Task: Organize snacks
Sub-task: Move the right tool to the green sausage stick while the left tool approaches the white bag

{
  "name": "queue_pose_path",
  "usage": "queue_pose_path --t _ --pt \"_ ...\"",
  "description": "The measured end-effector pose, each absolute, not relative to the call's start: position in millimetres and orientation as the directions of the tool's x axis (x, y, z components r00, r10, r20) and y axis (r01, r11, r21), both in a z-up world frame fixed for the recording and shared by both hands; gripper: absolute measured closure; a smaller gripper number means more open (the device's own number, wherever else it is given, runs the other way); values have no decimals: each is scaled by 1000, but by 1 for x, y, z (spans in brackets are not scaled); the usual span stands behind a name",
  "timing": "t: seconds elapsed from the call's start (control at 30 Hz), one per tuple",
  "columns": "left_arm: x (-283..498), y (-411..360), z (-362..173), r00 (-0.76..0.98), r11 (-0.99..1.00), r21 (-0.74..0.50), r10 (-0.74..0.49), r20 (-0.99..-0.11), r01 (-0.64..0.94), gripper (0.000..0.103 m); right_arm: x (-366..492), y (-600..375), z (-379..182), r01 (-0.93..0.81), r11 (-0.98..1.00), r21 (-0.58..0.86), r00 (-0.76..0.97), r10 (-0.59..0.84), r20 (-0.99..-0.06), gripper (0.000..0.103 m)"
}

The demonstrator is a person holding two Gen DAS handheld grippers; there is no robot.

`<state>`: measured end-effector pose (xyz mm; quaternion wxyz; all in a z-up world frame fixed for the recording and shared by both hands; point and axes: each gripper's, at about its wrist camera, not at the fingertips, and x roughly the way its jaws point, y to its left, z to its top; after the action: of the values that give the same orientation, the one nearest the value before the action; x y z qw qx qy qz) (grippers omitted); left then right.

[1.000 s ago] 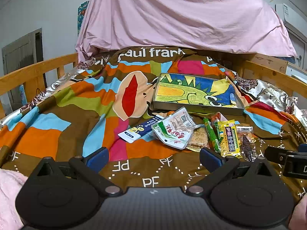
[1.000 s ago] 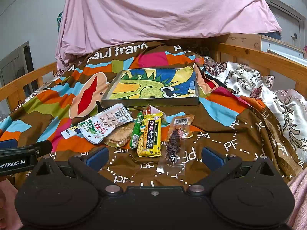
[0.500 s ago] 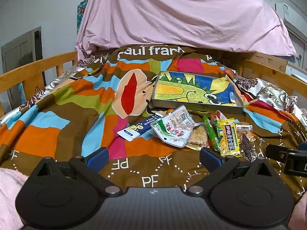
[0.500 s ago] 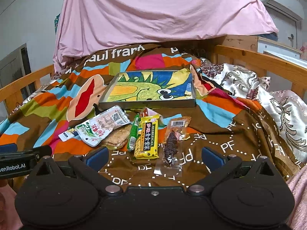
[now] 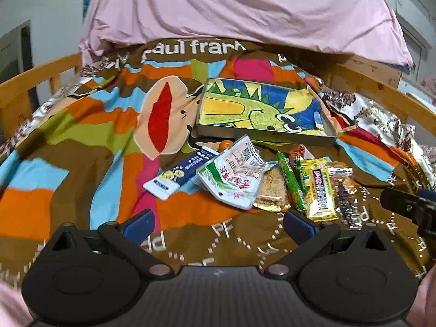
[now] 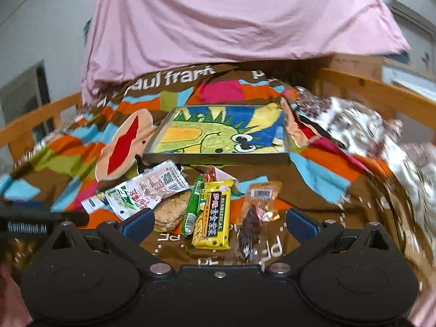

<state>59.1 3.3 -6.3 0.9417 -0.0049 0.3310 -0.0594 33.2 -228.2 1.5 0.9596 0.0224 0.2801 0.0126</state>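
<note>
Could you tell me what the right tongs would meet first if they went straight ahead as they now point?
Probably the yellow snack bar, lying between the open right tongs, with the tray behind it; depth is uncertain.

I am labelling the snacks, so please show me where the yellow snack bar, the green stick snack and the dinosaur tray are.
yellow snack bar [image 6: 212, 216], right wrist view, on the middle of its dark label.
green stick snack [image 6: 193, 205], right wrist view, on the middle of its wrapper.
dinosaur tray [image 6: 215, 158], right wrist view, on its grey front wall.
</note>
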Motion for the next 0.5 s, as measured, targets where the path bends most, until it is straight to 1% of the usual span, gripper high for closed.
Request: queue_pose_path --t 0.07,0.2,0.3,0.37,0.5 --pt "75 4 -6 768 992 -25 -113 -630 126 0 44 -224 -2 -41 999 21 840 46 -541 1" --pt "104 3 -7 775 985 30 -116 -621 172 0 69 -216 -15 -119 993 -7 808 92 -581 1" --pt "121 -3 -12 779 971 60 -147 -610 230 0 86 -206 -28 -166 985 -38 783 108 -613 1" --pt "135 -7 -16 772 956 69 -185 -608 284 0 93 -198 -35 -199 977 -72 784 114 -610 1" --pt "159 -19 -30 743 919 90 -250 -621 384 1 107 -183 -44 -276 952 -130 783 144 -606 8"
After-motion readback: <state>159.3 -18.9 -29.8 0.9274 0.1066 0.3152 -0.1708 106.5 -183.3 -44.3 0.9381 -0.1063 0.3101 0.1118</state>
